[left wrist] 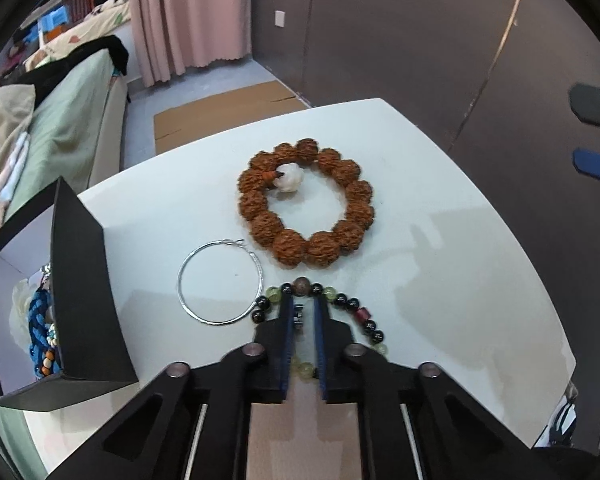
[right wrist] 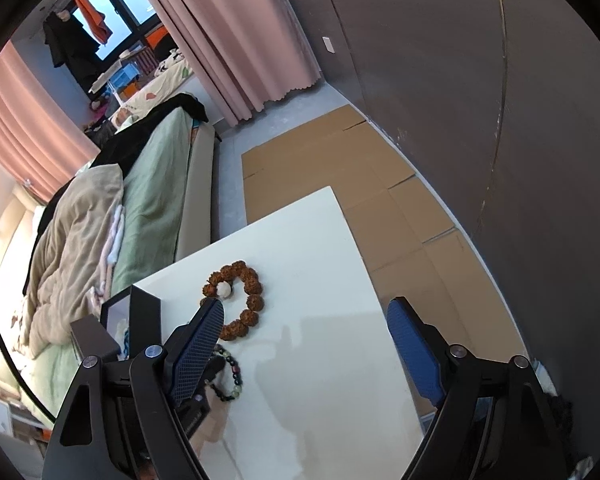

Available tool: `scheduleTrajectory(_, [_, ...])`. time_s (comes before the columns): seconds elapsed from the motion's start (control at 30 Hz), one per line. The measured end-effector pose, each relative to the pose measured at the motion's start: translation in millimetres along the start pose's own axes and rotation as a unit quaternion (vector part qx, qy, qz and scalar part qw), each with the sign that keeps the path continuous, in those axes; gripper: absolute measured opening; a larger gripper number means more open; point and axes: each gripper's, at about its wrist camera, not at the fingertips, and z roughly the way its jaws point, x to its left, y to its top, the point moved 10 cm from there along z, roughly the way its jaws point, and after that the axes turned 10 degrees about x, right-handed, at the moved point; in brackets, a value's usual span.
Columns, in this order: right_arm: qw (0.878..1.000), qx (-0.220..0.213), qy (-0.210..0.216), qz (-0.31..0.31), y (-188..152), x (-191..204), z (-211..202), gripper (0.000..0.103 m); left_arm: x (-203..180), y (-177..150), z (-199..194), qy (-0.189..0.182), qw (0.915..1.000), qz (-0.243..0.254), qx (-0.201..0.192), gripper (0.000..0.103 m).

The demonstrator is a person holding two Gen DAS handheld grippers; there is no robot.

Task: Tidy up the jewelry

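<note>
Left wrist view, read from left to right. At the lower left stands the black box [left wrist: 80, 280], open, with a blue braided cord [left wrist: 40, 316] and other small pieces, too crowded to count, already inside. Right of it, on the white table [left wrist: 440, 280], lies one thin silver hoop [left wrist: 220, 282]. At the centre sits one brown bracelet of knobbly beads [left wrist: 306, 204] with a single white bead [left wrist: 290, 178]. Below it, at the bottom centre, my left gripper [left wrist: 302, 308] is pinched nearly shut over the strand of one mixed-bead bracelet [left wrist: 352, 312], its dark, pale green and red beads fanning out to either side of the jaws.

Right wrist view. My right gripper [right wrist: 308, 328] hangs wide open and holds nothing, above bare table to the right of the jewelry.

Count on the table: three loose pieces and one box.

For the step in hand I judge that I should confirm the pinch sits on the strand, lift straight up so the beads clear the hoop, then carry leftward over the box rim before letting go.
</note>
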Motion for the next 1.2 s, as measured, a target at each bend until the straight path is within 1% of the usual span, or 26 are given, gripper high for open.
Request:
scheduleTrajectory(0.07, [1.0,0.0,0.001,-0.002,-1,1,0,0.084,2,0,0,-0.013,0.9999,-0.008,0.002,0.003])
scheduleTrajectory(0.13, [1.0,0.002,0.005,-0.005,-2,4,1,0.084,5,0,-2,-0.012,0.9998,-0.014,0.003,0.003])
scheduleTrajectory(0.17, [1.0,0.004,0.007,-0.007,-2,6,2,0.084,8,0,-6,-0.012,0.9998,-0.017,-0.001,0.003])
scheduleTrajectory(0.27, [1.0,0.015,0.009,-0.017,-7,13,10,0.083,13,4,-22,-0.03,0.9989,-0.033,-0.016,0.003])
scheduleTrajectory(0.3, [1.0,0.021,0.008,-0.021,-9,16,14,0.081,15,5,-27,-0.034,0.9985,-0.037,-0.021,0.003])
scheduleTrajectory(0.37, [0.999,0.035,0.009,-0.031,-14,23,23,0.071,21,6,-39,-0.037,0.9977,-0.046,-0.033,0.003])
scheduleTrajectory(0.5, [0.997,0.062,0.002,-0.056,-26,38,43,0.064,34,7,-54,-0.042,0.996,-0.063,-0.047,0.003])
scheduleTrajectory(0.57, [0.995,0.074,0.001,-0.068,-32,46,53,0.056,41,7,-62,-0.047,0.9949,-0.07,-0.055,0.003])
scheduleTrajectory(0.77, [0.987,0.122,-0.006,-0.105,-52,72,90,0.039,61,6,-81,-0.055,0.9917,-0.09,-0.073,0.003])
scheduleTrajectory(0.83, [0.984,0.137,-0.012,-0.114,-58,77,102,0.036,67,5,-85,-0.058,0.9909,-0.096,-0.075,0.003])
scheduleTrajectory(0.97, [0.98,0.152,-0.025,-0.129,-66,87,120,0.031,80,4,-92,-0.059,0.9897,-0.103,-0.08,0.003])
scheduleTrajectory(1.1, [0.975,0.158,-0.05,-0.148,-71,92,131,0.029,93,0,-99,-0.063,0.9877,-0.115,-0.085,0.003])
scheduleTrajectory(1.2, [0.97,0.146,-0.083,-0.175,-71,97,132,0.026,105,-3,-105,-0.064,0.986,-0.126,-0.089,0.003])
